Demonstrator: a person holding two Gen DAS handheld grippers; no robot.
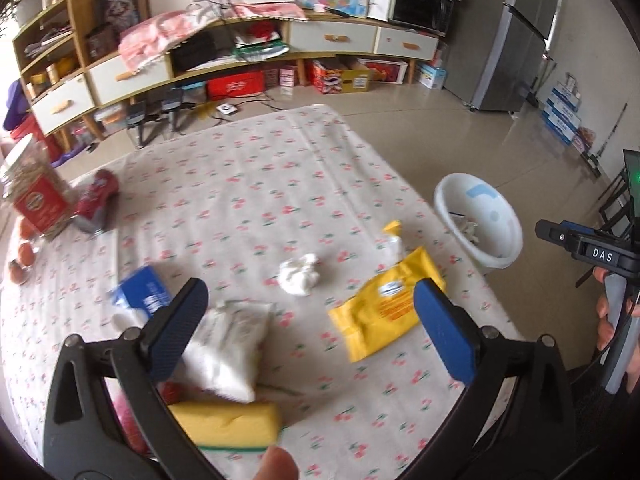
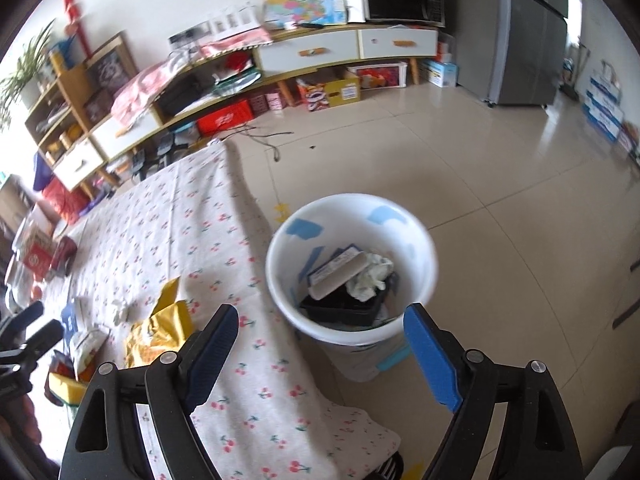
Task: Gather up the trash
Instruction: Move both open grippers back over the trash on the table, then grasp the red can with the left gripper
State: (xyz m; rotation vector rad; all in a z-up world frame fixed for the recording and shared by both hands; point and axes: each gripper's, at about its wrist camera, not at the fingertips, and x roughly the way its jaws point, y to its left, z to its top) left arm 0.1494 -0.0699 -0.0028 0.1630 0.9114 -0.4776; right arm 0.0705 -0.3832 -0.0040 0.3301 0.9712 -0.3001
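left gripper: wide apart, holding nothing
right gripper: wide apart above bin
sponge: blurred, table's near edge

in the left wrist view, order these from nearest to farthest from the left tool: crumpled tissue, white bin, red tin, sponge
1. Sponge, just below the left tool, between its arms.
2. Crumpled tissue, just ahead on the tablecloth.
3. White bin, on the floor off the table's right edge.
4. Red tin, far left of the table; close to the bin in distance, so this order is uncertain.
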